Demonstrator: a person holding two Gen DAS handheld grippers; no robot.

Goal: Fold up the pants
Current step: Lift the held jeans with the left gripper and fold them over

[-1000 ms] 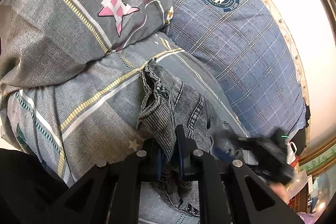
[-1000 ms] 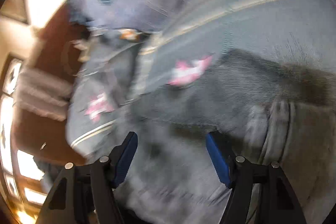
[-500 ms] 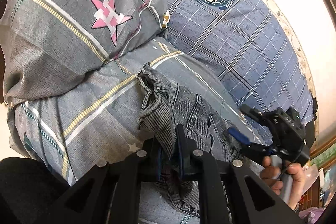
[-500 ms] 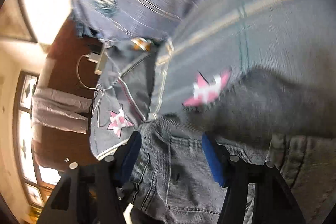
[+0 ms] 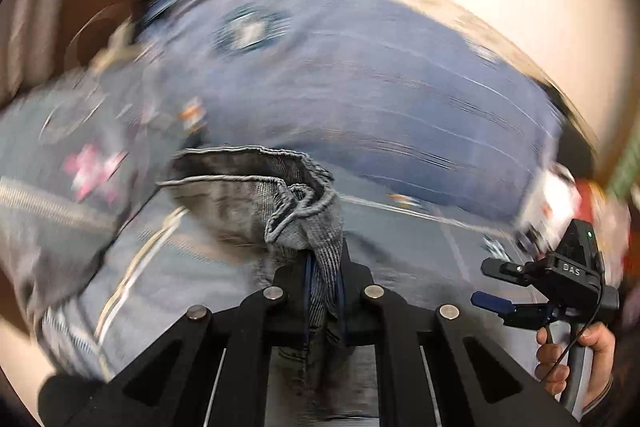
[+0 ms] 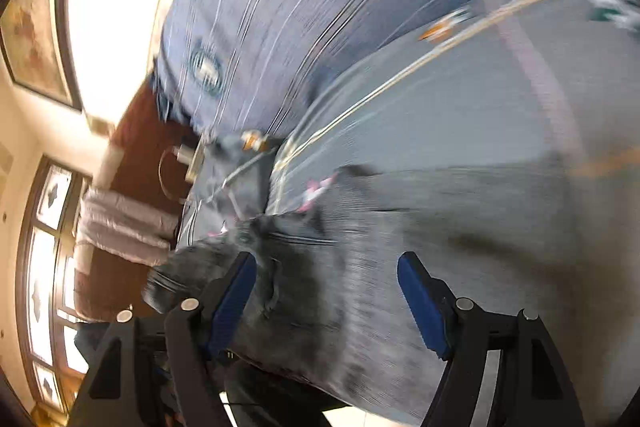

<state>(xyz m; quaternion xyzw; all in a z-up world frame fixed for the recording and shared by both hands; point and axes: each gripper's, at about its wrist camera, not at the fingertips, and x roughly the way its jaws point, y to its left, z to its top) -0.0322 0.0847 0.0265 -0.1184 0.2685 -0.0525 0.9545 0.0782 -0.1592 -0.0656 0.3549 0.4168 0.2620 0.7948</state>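
The grey denim pants (image 5: 256, 199) hang bunched from my left gripper (image 5: 322, 279), which is shut on a fold of the fabric near the hem or waistband edge. In the right wrist view the pants (image 6: 400, 247) spread as a dark grey blurred sheet over the bed. My right gripper (image 6: 326, 287) is open, its blue pads (image 6: 420, 299) held wide apart just above the denim. It also shows in the left wrist view (image 5: 496, 287) at lower right, open, held by a hand, apart from the pants.
A grey patterned quilt with pink stars (image 5: 92, 171) covers the bed. A blue plaid pillow with a round badge (image 5: 360, 75) lies behind it. A brown headboard (image 6: 136, 147) and windows (image 6: 44, 267) stand to the left in the right wrist view.
My left gripper has swung and lifted with the pants in it; the view is now blurred and faces the blue pillow. My right gripper has moved away to the right and stays open.
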